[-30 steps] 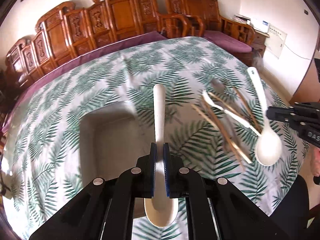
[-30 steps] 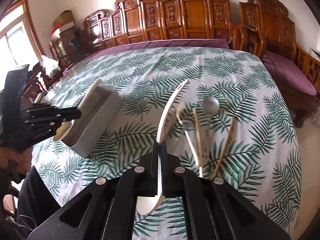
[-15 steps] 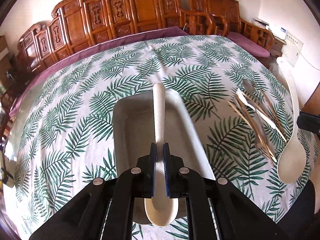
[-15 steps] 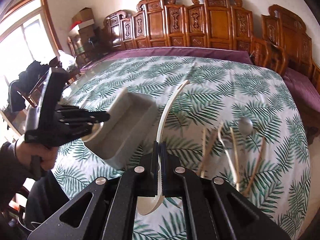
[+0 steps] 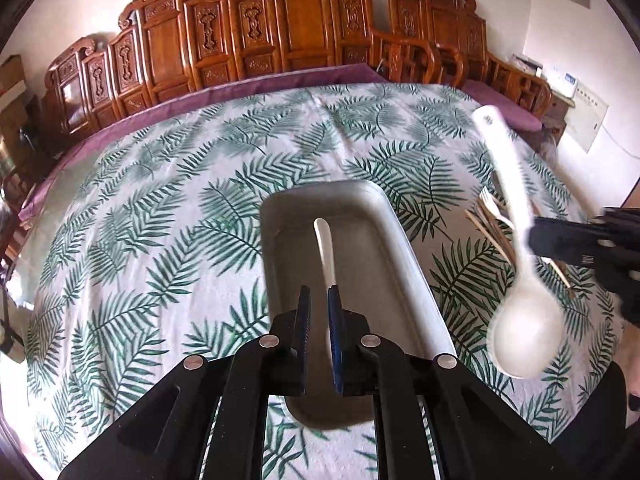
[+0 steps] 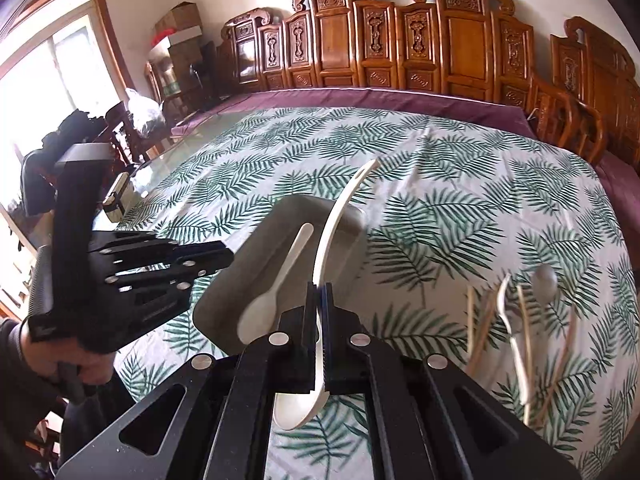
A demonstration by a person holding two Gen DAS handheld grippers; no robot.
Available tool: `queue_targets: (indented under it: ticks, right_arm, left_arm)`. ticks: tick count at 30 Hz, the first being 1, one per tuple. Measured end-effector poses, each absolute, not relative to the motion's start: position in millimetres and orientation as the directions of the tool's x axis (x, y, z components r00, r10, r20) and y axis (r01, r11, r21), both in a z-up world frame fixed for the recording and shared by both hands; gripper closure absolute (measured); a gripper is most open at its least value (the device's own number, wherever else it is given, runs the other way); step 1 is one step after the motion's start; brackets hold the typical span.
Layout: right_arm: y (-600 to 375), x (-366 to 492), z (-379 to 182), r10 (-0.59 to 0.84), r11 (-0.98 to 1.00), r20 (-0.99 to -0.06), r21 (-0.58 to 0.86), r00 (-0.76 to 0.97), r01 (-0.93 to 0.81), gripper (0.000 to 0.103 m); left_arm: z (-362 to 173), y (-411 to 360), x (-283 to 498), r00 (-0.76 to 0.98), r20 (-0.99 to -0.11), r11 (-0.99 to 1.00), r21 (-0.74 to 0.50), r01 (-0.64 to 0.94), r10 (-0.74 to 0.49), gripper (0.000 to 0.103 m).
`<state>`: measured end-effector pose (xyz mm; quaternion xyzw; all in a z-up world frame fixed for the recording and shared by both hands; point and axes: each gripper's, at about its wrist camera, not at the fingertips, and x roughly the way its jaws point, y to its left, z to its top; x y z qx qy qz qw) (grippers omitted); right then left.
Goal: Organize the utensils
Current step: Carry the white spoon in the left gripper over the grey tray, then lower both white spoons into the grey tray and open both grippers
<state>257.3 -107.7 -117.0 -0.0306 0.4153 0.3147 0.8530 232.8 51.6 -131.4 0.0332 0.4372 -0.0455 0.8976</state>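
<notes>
A grey rectangular tray (image 5: 404,248) (image 6: 224,280) sits on the leaf-print tablecloth. A small white spoon (image 5: 326,252) (image 6: 276,288) lies inside it. My left gripper (image 5: 318,296) is open just above the tray, its jaws apart and clear of that spoon; it also shows in the right wrist view (image 6: 224,256). My right gripper (image 6: 319,292) is shut on a large white spoon (image 6: 332,240) (image 5: 516,248), held in the air beside the tray's right side.
A pile of wooden chopsticks (image 6: 476,328), a white fork (image 6: 510,320) and a metal spoon (image 6: 546,280) lies on the cloth right of the tray. Carved wooden chairs (image 5: 280,32) line the far side of the table.
My left gripper opened and let the small white spoon drop into the tray. My right gripper carried the large spoon left, closer to the tray.
</notes>
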Motion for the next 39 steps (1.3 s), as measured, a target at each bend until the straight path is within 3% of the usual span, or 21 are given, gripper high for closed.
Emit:
queue_targets:
  ticks: [5,23,39]
  right_arm:
    - [-79,261,-119,0.523,0.785,-0.727,0.209,0.445,-0.583,0.1]
    - [-23,282,-162,0.504,0.763,-0.786,0.211,0.358,-0.611,0.098]
    - [-112,256,-148,0.459,0.806,-0.761,0.14,0.458,-0.575,0.098]
  left_arm:
    - [-113,69,213,0.657,-0.751,0.994,0.004,0.105,-0.066,0.089]
    - [-95,102,185,0.699,-0.712,0.998,-0.031,0.06,-0.064,0.089]
    - [-97,64,185,0.694,-0.712,0.992,-0.032,0.123,-0.108,0.089]
